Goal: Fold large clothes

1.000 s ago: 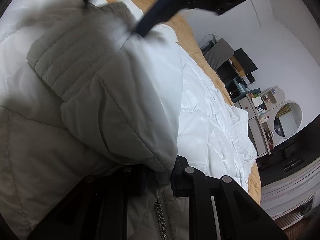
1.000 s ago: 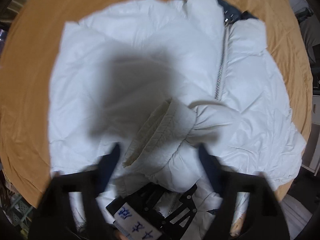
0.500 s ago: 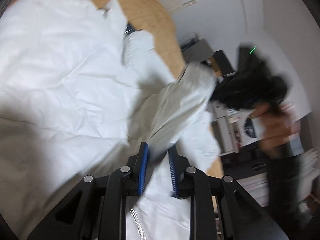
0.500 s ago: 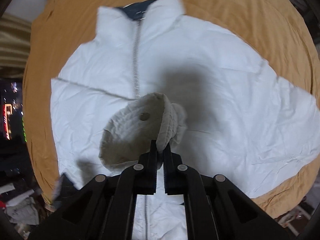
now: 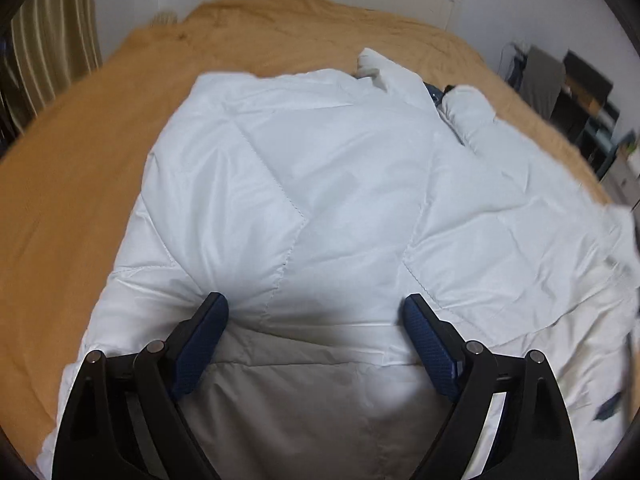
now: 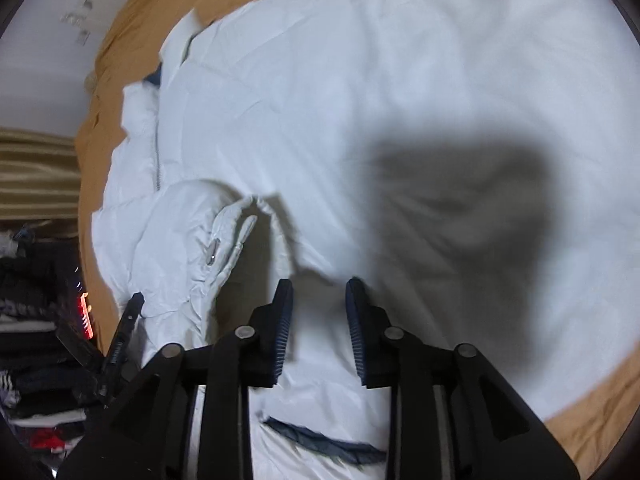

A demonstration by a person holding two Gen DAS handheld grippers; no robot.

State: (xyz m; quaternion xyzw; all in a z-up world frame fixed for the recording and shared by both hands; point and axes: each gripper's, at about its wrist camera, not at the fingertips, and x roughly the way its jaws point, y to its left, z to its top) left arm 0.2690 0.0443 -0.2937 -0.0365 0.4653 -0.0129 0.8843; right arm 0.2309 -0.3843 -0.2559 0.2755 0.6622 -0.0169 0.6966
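Observation:
A large white puffy jacket (image 5: 340,184) lies spread on the tan bed (image 5: 80,184), its collar at the far end. Just above its lower part, my left gripper (image 5: 316,308) has its jaws opening wide; the blue pads (image 5: 204,332) press on nothing. In the right wrist view the jacket (image 6: 360,100) fills the frame, its zipper (image 6: 158,160) at the left. One sleeve with its cuff (image 6: 234,236) lies folded over the front. My right gripper (image 6: 318,292) hovers beside that cuff, jaws opening, with only fabric below them.
Striped curtains (image 5: 52,52) hang at the bed's left. Dark shelves and a desk (image 5: 580,96) stand at the right. A heap of dark clothes (image 6: 36,320) lies off the bed's side. Bare bed sheet (image 6: 580,420) borders the jacket.
Both grippers held the sleeve half a second ago and have let it go. The sleeve now rests across the jacket's front. Left jaws spread wide; the right gripper swung aside and opened.

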